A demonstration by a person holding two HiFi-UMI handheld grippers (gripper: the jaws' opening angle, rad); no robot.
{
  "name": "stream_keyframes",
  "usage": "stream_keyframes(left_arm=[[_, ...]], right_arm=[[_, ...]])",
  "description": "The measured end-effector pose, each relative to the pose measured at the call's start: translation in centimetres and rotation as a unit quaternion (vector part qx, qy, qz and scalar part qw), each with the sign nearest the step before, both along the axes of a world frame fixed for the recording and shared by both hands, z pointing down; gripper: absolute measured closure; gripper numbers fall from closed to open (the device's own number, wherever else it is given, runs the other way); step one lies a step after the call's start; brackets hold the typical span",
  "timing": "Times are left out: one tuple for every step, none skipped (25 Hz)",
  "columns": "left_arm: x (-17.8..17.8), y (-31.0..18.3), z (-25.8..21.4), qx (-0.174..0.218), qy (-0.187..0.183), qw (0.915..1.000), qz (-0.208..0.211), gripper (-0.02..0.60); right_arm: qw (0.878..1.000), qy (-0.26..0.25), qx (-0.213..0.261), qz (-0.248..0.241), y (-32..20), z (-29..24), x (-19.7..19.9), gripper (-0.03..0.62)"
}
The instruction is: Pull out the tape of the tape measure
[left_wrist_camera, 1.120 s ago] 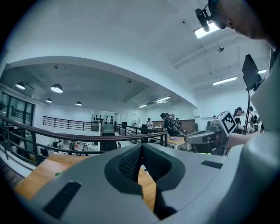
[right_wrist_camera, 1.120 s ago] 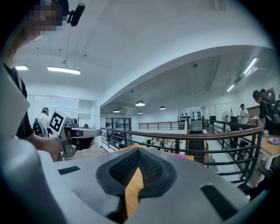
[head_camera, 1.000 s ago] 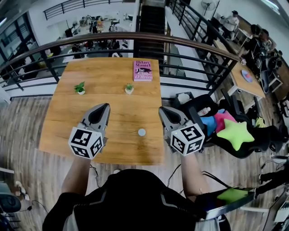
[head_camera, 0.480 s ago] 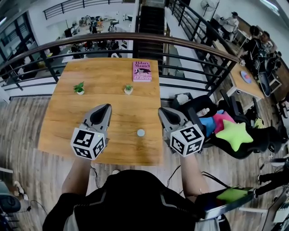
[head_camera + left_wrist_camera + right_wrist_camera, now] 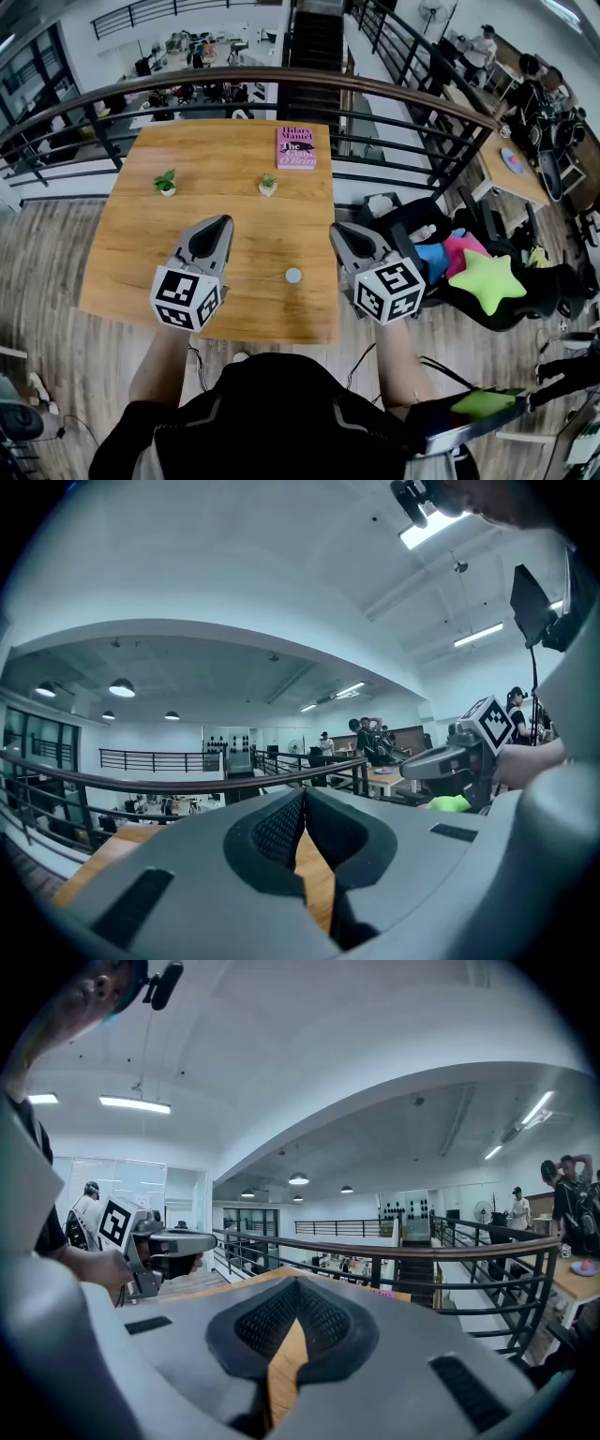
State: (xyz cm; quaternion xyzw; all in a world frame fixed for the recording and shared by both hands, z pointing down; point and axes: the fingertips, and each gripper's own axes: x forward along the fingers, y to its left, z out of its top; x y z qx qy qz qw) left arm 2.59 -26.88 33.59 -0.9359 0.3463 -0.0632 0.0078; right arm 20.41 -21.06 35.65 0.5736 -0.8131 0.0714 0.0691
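A small round silver tape measure (image 5: 293, 276) lies on the wooden table (image 5: 225, 178) near its front edge, between my two grippers. My left gripper (image 5: 219, 223) hovers to its left, jaws shut and empty. My right gripper (image 5: 336, 231) hovers to its right over the table's right edge, also shut with nothing in it. The tape measure is hidden in both gripper views. The left gripper view shows its own tips (image 5: 302, 795) closed together and the right gripper (image 5: 441, 761) off to the side. The right gripper view shows its tips (image 5: 296, 1282) closed and the left gripper (image 5: 173, 1241).
A pink book (image 5: 296, 147) lies at the table's far edge. Two small potted plants (image 5: 166, 182) (image 5: 268, 184) stand mid-table. A dark railing (image 5: 234, 80) curves behind the table. A chair with a green star cushion (image 5: 487, 278) stands to the right.
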Motion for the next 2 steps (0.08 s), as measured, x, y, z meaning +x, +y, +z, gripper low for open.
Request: stream_keyframes(left_arm=[[-0.02, -0.08, -0.04, 0.001, 0.0, 1.0, 0.0, 0.552], [-0.05, -0.15, -0.08, 0.001, 0.0, 1.0, 0.0, 0.552]], right_arm=[[1.0, 0.0, 0.0, 0.0, -0.07, -0.01, -0.04, 0.588], [1.0, 0.0, 0.0, 0.0, -0.14, -0.02, -0.09, 0.588]])
